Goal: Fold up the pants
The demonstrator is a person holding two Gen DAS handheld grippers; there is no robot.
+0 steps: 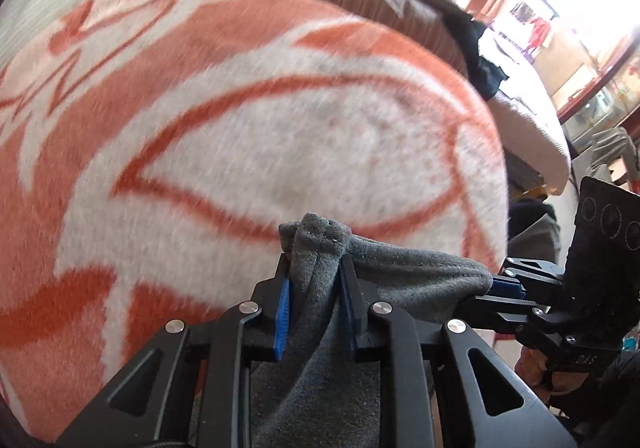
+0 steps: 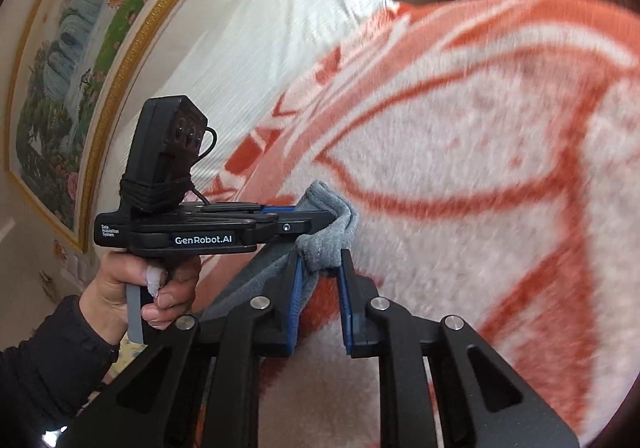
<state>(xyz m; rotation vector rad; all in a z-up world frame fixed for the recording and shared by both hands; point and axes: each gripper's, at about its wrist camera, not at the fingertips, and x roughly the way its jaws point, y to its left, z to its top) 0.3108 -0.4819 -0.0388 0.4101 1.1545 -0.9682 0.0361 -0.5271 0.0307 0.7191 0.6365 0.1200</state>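
Matte black, angular left gripper [image 1: 314,268] with blue ribbed pads on the finger insides and round silver pivot screws along the linkages. Same build on the black right gripper [image 2: 320,268], lower centre of the frame. At left of the right wrist view, white "GenRobot.AI" lettering on the side, a black camera block with three round lenses on top, bound with wound black cable. Grey handle. Black sleeve [image 2: 48,364] at lower left; white wrap on one finger.

One pants [image 1: 320,328], two grippers [image 1: 314,272], one blanket [image 1: 280,128]
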